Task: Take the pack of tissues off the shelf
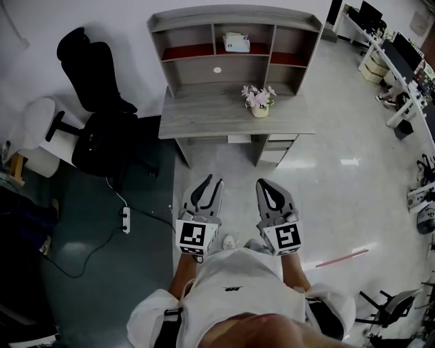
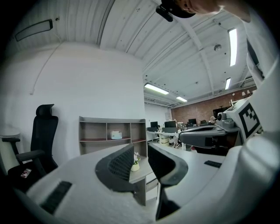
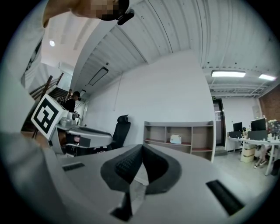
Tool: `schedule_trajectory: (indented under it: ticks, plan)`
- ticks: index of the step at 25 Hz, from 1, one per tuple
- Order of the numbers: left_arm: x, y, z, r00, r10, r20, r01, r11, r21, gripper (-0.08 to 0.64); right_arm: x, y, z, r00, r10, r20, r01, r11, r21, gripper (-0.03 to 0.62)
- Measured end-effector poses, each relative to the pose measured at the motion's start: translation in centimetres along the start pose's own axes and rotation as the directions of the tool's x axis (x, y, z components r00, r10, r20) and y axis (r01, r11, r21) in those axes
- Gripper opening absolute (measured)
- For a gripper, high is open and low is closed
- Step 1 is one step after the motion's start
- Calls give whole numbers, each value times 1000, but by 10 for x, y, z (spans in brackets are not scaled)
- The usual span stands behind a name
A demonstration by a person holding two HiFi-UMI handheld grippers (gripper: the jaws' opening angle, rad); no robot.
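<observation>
The pack of tissues (image 1: 236, 42) is a small pale box in the middle upper compartment of the grey shelf unit (image 1: 234, 15); it also shows far off in the left gripper view (image 2: 116, 134) and the right gripper view (image 3: 176, 139). Both grippers are held low, close to the person's body and well short of the desk. My left gripper (image 1: 213, 179) (image 2: 141, 151) is open by a narrow gap and holds nothing. My right gripper (image 1: 262, 182) (image 3: 142, 148) is shut, tips touching, and empty.
A pot of pink flowers (image 1: 259, 102) stands on the desk top (image 1: 204, 115) below the shelves. A black office chair (image 1: 102, 102) sits left of the desk. On the floor lie a power strip with cable (image 1: 126, 219) and a red stick (image 1: 341, 258). Desks with monitors (image 1: 394, 54) line the right.
</observation>
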State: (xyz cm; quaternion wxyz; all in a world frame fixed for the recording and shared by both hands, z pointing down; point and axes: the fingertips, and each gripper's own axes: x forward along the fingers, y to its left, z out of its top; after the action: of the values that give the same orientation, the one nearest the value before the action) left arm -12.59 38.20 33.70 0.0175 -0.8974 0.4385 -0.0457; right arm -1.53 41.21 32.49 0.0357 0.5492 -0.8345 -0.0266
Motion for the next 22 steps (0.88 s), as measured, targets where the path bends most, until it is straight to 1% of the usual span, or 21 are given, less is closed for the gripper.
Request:
schedule_trajectory:
  ticks: [3,6,9,10,13,17,22]
  plan:
    - [7,8,1,1000,-13,-1,13,1000,3,109,10,-1,-3,1000,-15,-1,15,1000,5,26]
    - [16,15,2,1000,-24,3,24,1000,3,109,16,-4,-8,999,-28,-39,29,1000,7,26]
    - [26,22,1,1000,-29,6,29,1000,-1,109,27,-9,-8,998,-35,-50,35,999,8,26]
    - [29,25,1,1000,-29,7,29,1000,-1,109,30,-11,-8,998,-33,-48,34,999,10,25]
    - [41,29,1,1000,-28,9,28,1000,4,104,41,-17,-5,1000,-21,-5,21,1000,7,26]
    - [61,36,0,1000,-24,8,24,1000,4,103,58,-29,-13,998,-14,-60,15,1000,14,26]
    - [91,47,0,1000,-21,0,21,1000,6,103,86,-50,-15,1000,-2,-31,3,1000,24,26]
